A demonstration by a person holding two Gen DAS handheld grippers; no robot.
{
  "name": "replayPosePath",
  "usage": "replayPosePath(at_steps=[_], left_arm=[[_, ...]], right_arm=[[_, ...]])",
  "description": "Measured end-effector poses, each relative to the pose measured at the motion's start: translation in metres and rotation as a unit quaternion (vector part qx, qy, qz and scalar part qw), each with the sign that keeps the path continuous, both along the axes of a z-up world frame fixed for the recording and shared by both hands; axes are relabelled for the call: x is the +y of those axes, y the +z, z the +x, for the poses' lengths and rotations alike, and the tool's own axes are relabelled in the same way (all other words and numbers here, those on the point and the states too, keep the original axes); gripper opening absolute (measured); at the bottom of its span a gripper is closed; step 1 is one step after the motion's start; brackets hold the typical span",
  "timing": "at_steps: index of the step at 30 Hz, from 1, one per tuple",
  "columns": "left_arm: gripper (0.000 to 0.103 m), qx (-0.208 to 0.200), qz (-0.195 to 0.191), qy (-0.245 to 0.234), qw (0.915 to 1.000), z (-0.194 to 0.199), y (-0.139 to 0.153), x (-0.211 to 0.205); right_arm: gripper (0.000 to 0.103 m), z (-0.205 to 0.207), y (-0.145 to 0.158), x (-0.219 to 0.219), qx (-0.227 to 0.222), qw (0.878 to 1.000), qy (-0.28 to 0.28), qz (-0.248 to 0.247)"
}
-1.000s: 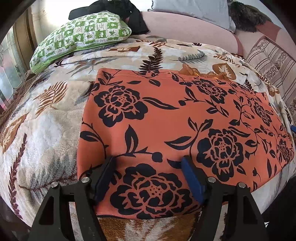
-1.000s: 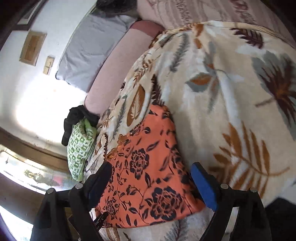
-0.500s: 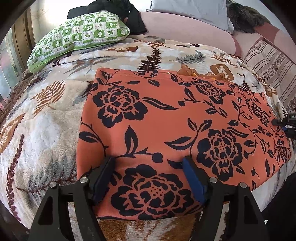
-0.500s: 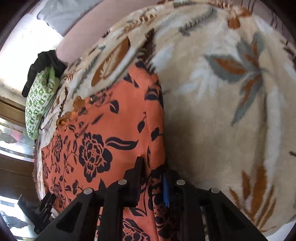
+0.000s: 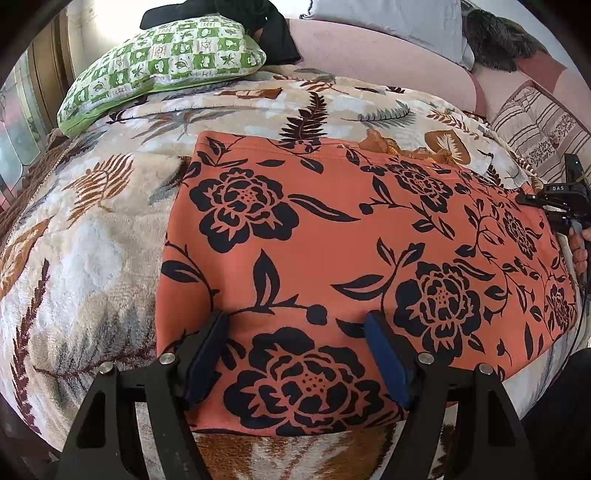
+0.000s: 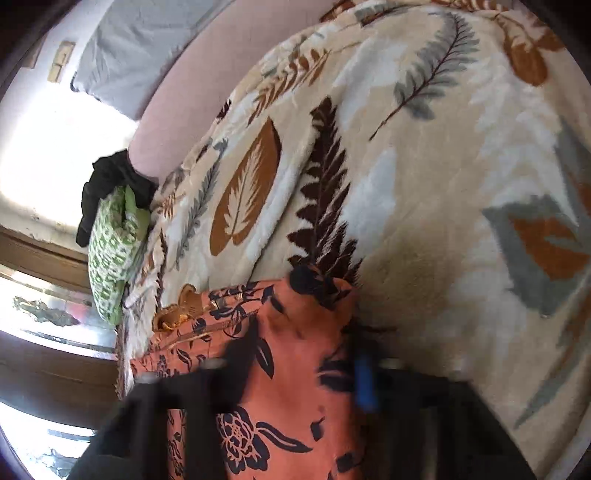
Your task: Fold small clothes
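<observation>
On the leaf-print blanket [image 5: 92, 251], flat orange black-flowered garment [image 5: 332, 236].

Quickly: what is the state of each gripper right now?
Left gripper: open over the orange floral cloth, gripping nothing.
Right gripper: closing, cloth between its jaws.

Home bedroom. Bed under a plush leaf-print blanket [image 5: 92, 258], green checked pillow [image 5: 162, 62] and grey pillow [image 5: 388, 22] at a pink padded headboard [image 5: 369, 55]; wall switch [image 6: 61, 61], window [image 6: 44, 314] alongside.
</observation>
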State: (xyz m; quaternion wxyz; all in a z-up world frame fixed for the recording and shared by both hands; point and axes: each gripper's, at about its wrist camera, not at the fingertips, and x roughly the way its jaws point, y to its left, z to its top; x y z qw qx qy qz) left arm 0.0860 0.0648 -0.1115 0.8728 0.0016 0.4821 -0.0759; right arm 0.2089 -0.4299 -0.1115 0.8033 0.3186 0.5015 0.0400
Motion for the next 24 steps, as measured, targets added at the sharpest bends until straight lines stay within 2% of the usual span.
replayPosePath(at_steps=[1, 2, 4, 6, 7, 8, 10, 12, 15, 17, 18, 21, 22, 24], left_arm=[[0.076, 0.000, -0.003, 0.001, 1.0000, 0.000, -0.001, 0.001], [0.076, 0.001, -0.006, 0.003, 1.0000, 0.001, -0.001, 0.001], [0.076, 0.002, -0.009, 0.004, 1.0000, 0.000, 0.001, 0.002], [0.077, 0.001, -0.017, 0.006, 0.9998, -0.004, 0.006, 0.008], [0.077, -0.005, -0.022, 0.010, 0.9997, -0.007, 0.010, 0.012], [0.077, -0.013, -0.027, 0.017, 0.9994, -0.010, 0.015, 0.016], [0.077, -0.028, -0.037, 0.034, 0.9983, -0.017, 0.025, 0.028], [0.077, -0.034, -0.049, 0.049, 0.9970, -0.023, 0.032, 0.042], [0.076, -0.019, -0.069, 0.070, 0.9950, -0.025, 0.030, 0.060], [0.076, 0.007, -0.079, 0.087, 0.9930, -0.022, 0.020, 0.068], [0.076, 0.020, -0.079, 0.095, 0.9922, -0.021, 0.014, 0.071], [0.076, 0.052, -0.055, 0.115, 0.9905, -0.019, -0.003, 0.074], [0.076, 0.049, -0.048, 0.115, 0.9910, -0.020, -0.005, 0.073], [0.076, 0.044, -0.033, 0.111, 0.9923, -0.023, -0.004, 0.069]], right_arm=[[0.017, 0.003, 0.004, 0.006, -0.007, 1.000, 0.004, -0.031], [0.017, 0.005, 0.000, 0.005, 0.007, 0.998, -0.006, -0.058], [0.020, 0.006, -0.014, -0.007, 0.026, 0.998, -0.035, -0.045], [0.035, -0.002, -0.005, -0.007, 0.018, 0.998, -0.047, -0.046], [0.058, -0.008, 0.002, -0.004, 0.022, 0.997, -0.047, -0.062], [0.071, -0.014, 0.013, -0.001, 0.014, 0.996, -0.044, -0.074], [0.071, -0.038, 0.040, 0.003, -0.027, 0.995, -0.051, -0.084], [0.071, -0.068, 0.063, 0.011, -0.064, 0.997, -0.032, -0.038], [0.071, -0.109, 0.077, 0.038, -0.079, 0.996, 0.022, 0.035], [0.072, -0.131, 0.069, 0.057, -0.073, 0.993, 0.052, 0.073], [0.074, -0.140, 0.059, 0.064, -0.062, 0.993, 0.064, 0.077], [0.074, -0.152, 0.015, 0.076, -0.005, 0.996, 0.072, 0.049], [0.073, -0.154, -0.002, 0.075, 0.009, 0.996, 0.072, 0.048], [0.073, -0.164, -0.003, 0.068, -0.021, 0.996, 0.051, 0.067]])
